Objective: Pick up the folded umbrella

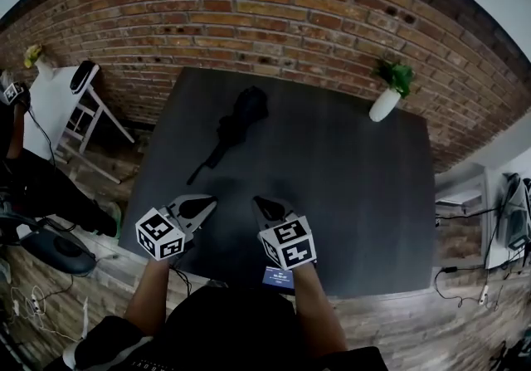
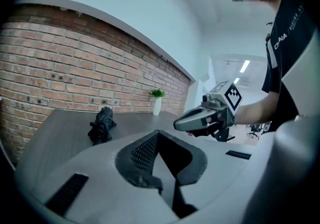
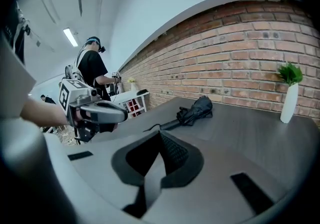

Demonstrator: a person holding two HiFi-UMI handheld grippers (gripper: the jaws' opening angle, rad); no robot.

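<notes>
The folded umbrella (image 1: 236, 124) lay on the dark tabletop (image 1: 357, 195), in its far left part. Its bundled black canopy lay toward the brick wall (image 1: 249, 4), and its thin end pointed back toward the near left edge. Nothing touched it.

Both grippers were held over the near edge of the tabletop, side by side with a gap between them and well apart from the umbrella. The left gripper (image 1: 205, 205) had its jaws pressed together with nothing between them. The right gripper (image 1: 262, 205) was closed in the same way and was just as empty. Both pointed toward the wall.

A white vase (image 1: 384, 104) with a green plant stood at the far right of the tabletop, close to the wall. A white side table (image 1: 62, 104) stood off the tabletop's left side. In the right gripper view, a person in black (image 3: 92, 72) stood in the background.
</notes>
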